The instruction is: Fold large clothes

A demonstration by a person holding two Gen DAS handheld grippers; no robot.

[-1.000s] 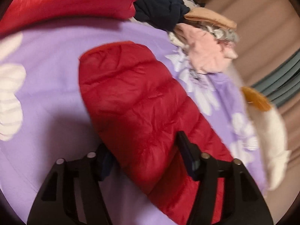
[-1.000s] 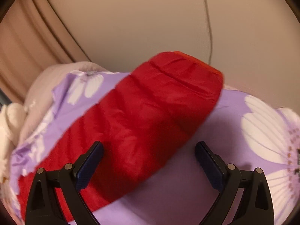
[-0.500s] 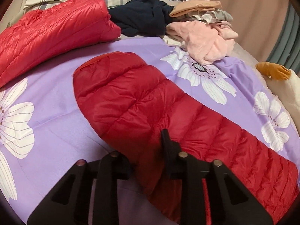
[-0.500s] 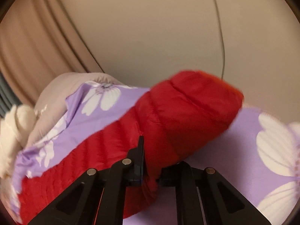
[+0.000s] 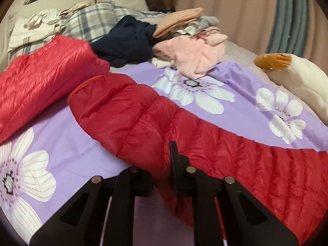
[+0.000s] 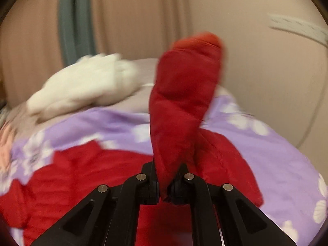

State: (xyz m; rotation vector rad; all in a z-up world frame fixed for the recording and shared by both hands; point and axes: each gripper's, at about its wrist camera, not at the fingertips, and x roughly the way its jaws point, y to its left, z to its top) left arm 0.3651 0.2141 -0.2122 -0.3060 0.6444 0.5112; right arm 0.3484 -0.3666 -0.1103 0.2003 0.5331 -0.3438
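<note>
Down jacket (image 5: 184, 127) lay across the bedspread (image 5: 61, 143) on the bed, one sleeve reaching up-left. Second padded jacket (image 5: 41, 78) lay folded to its left, farther back. Behind both: clothes pile (image 5: 184, 47), with pillows (image 5: 92, 20) behind it. Plush toy (image 5: 297, 78) at the bed's right edge. In the right wrist view the other sleeve (image 6: 184, 94) stood upright above the bedspread, curtain (image 6: 102, 20) behind.

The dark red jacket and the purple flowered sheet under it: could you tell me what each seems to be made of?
Dark red jacket: likely thin nylon or polyester shell over down-like filling; stitched puffy channels, slight sheen. Purple flowered sheet: probably woven cotton or polyester; matte, printed with white flowers, lying flat with soft creases.
</note>
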